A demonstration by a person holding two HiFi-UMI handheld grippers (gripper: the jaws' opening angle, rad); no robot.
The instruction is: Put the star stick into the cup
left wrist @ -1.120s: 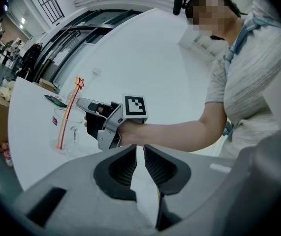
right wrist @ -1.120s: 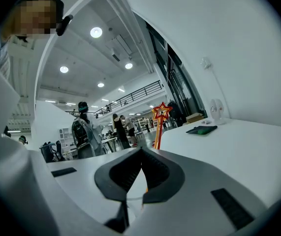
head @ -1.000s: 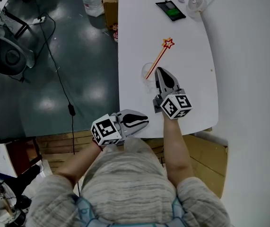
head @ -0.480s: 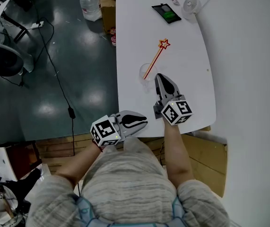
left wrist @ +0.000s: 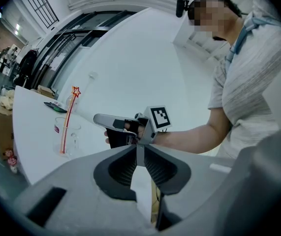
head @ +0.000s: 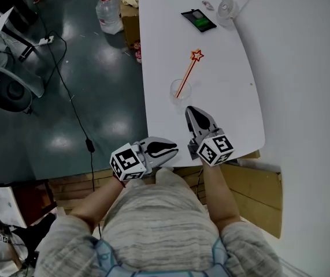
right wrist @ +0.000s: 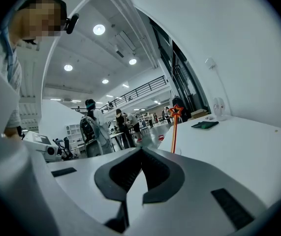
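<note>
The star stick (head: 188, 74), seemingly light and stiff, best pinched mid-shaft, leans in the cup (head: 174, 89) just ahead of the clenched, empty fingers of the right gripper (head: 191, 111); the left gripper (head: 175, 149) likewise.

The cup (head: 180, 89) looks clear and glassy, the surface (head: 225, 105) smooth matt white, the floor (head: 104, 91) dark and glossy with light reflections, and the person's shirt (head: 159, 224) soft heathered knit cloth.
</note>
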